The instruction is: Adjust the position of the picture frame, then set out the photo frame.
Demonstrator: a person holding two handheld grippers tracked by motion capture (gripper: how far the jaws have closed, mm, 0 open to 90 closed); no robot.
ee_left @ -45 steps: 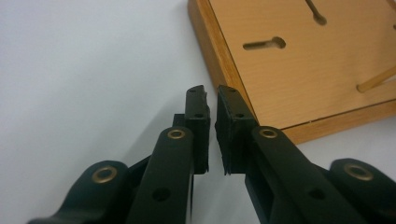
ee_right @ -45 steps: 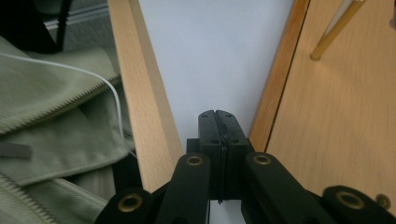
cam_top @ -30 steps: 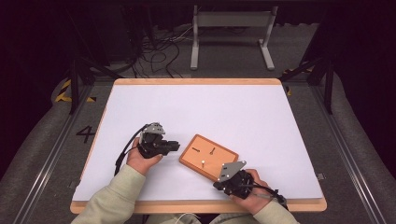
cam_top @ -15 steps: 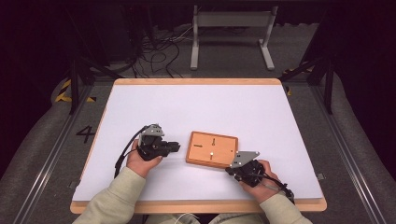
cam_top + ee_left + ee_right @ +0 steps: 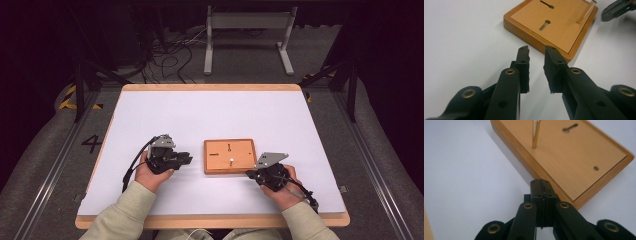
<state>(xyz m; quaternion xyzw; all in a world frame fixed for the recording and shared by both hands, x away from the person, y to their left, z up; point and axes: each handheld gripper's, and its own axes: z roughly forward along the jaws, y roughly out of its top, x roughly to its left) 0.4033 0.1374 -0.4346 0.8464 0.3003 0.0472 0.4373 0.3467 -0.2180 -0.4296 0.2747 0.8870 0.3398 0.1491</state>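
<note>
Wooden board (image 5: 230, 156) between grippers: left gripper (image 5: 186, 159) fingers just opening, empty; right gripper (image 5: 251, 174) closed.

Orange-brown wooden board (image 5: 230, 156) with dark slots and a pale peg (image 5: 535, 133) — on a white surface (image 5: 200, 115) edged in light wood; both tools black.

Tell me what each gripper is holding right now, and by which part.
Nothing is held. The left gripper has just been opening, with only bare table between its jaws, short of the wooden board. The right gripper is shut on nothing, beside the board's edge.
</note>
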